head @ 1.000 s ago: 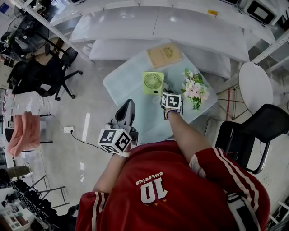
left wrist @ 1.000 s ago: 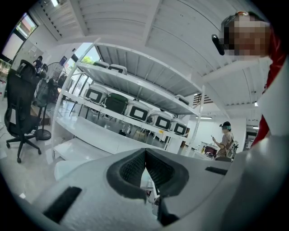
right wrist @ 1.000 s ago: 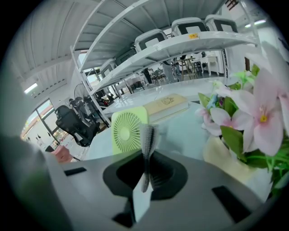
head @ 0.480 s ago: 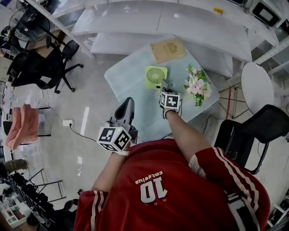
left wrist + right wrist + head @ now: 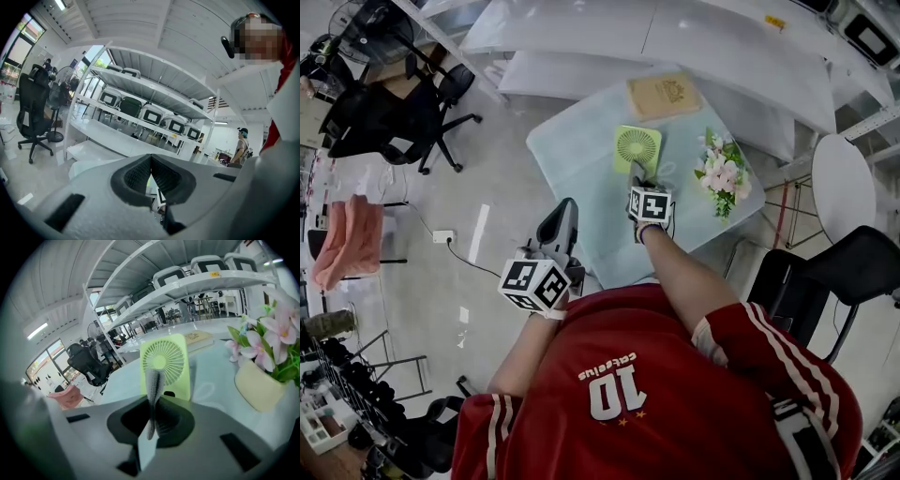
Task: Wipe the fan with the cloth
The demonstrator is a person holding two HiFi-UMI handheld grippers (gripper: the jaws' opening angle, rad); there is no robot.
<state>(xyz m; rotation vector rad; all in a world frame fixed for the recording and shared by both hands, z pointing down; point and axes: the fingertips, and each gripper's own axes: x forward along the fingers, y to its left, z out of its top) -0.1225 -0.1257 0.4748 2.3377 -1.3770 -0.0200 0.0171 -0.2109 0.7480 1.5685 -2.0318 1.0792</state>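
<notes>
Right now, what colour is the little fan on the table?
The fan is pale green all over; it shows best in the right gripper view.

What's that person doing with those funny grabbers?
The person is about to wipe a little green fan that stands on the table. The right gripper pinches a grey cloth and holds it just in front of the fan. The left gripper is shut, empty, off to the side.
</notes>
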